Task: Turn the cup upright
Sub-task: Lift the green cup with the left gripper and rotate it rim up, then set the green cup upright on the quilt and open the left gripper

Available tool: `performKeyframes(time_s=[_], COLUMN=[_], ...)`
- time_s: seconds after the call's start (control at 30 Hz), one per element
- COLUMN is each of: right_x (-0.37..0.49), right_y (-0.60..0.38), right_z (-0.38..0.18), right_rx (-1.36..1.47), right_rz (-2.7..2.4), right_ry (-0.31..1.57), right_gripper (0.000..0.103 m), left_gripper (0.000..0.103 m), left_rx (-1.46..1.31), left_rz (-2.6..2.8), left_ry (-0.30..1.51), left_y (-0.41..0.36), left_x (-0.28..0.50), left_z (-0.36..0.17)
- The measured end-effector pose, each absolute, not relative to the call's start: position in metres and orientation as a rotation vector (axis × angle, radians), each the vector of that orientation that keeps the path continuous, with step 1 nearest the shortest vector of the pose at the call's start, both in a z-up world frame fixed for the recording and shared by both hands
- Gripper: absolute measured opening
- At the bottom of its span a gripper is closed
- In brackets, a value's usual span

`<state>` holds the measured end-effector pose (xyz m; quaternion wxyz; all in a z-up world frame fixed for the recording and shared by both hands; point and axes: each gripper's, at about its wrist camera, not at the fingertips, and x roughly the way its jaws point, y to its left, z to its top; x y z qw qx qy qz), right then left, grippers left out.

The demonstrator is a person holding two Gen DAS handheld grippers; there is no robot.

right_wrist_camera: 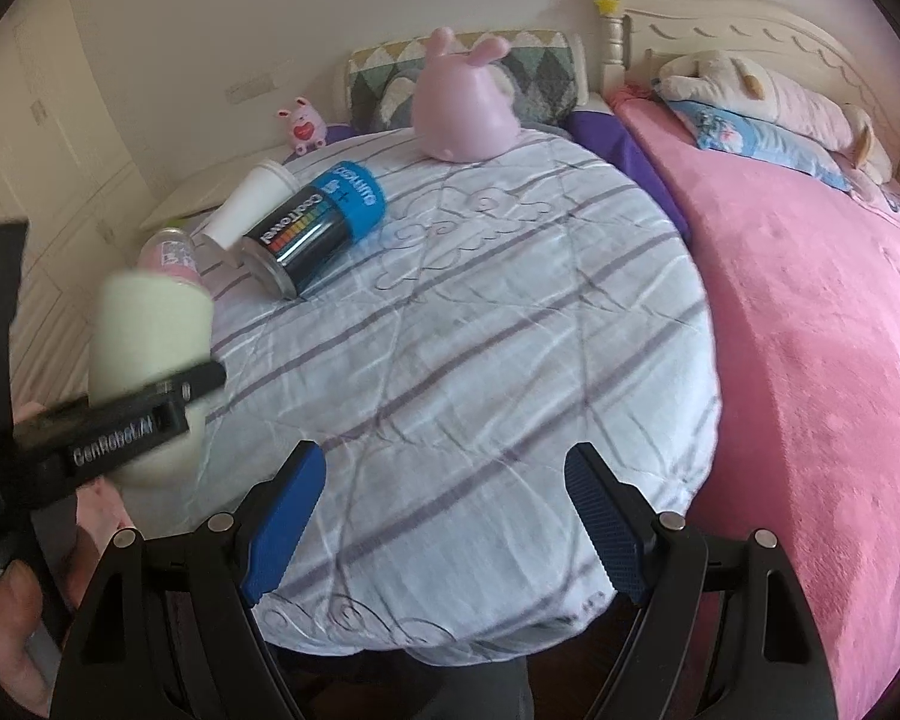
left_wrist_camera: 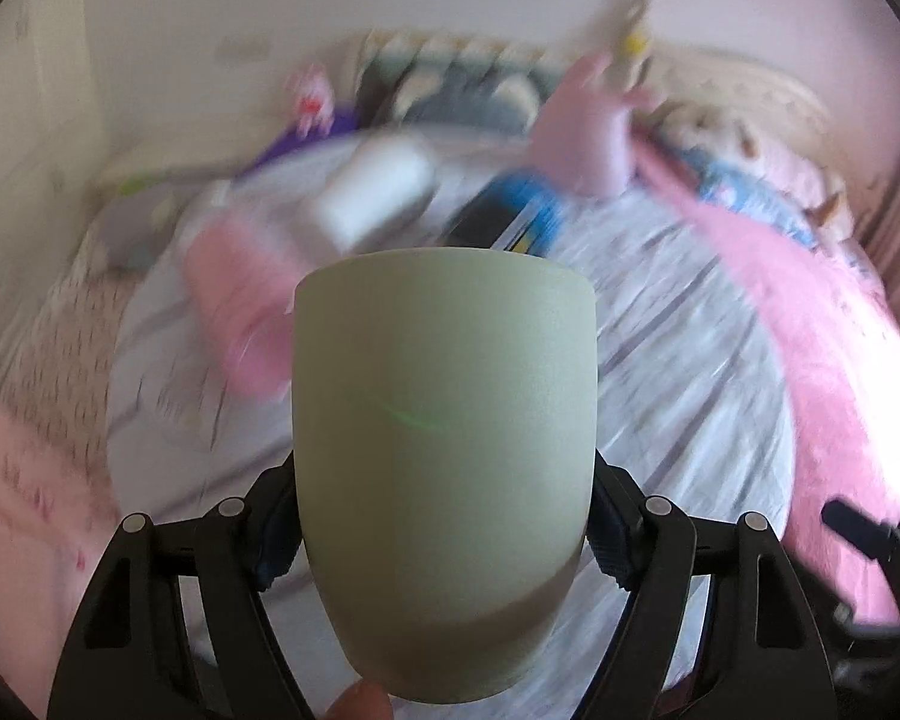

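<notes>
I have the left gripper clamped on the pale green cup, one pad on each side of its lower body. In the left wrist view the cup fills the space directly ahead of the fingers, its flat end farthest from the tool and its rounded end nearest; I cannot tell which end is the mouth. The right wrist view shows the same cup off to that tool's left, raised above the striped quilt. The background in the left view is blurred. My right gripper is spread wide with nothing between its blue pads, the quilt directly ahead. Farther ahead and left of it lie a blue-capped canister, a white cup touching it, and a pink jar.
</notes>
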<state>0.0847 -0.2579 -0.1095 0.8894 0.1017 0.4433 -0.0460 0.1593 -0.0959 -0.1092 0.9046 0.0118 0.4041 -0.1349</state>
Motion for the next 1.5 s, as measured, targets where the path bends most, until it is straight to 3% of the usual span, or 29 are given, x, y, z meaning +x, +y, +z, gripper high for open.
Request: performKeyframes(time_s=[0.13,0.2,0.47,0.97,1.1,1.17,1.5], right_x=[0.07,0.061,0.024,-0.008,-0.01,-0.012,-0.022], right_y=[-0.271,-0.28,-0.308,-0.3,-0.298,-0.297,-0.295], right_z=[-0.105,-0.105,-0.113,-0.109,-0.103,-0.101,-0.087], right_rx=[0.22,0.224,0.251,0.24,0.233,0.233,0.236], right_rz=[-0.14,-0.175,-0.295,-0.311,-0.313,-0.315,-0.311], right_ry=[0.908,0.906,0.933,0.919,0.904,0.9,0.855], right_gripper=[0.083,0.083,0.083,0.083,0.083,0.083,0.083], left_gripper=[0.078,0.078,0.078,0.079,0.088,0.102,0.103], left_rx=[0.095,0.117,0.151,0.17,0.189,0.199,0.228], left_rz=[-0.345,-0.371,-0.434,-0.424,-0.418,-0.415,-0.412], left_ry=[0.512,0.444,0.571,0.565,0.551,0.544,0.504], left_y=[-0.127,-0.142,-0.167,-0.168,-0.171,-0.17,-0.162], left_x=[0.14,0.137,0.138,0.113,0.109,0.106,0.09], left_z=[-0.089,-0.094,-0.144,-0.146,-0.142,-0.141,-0.119])
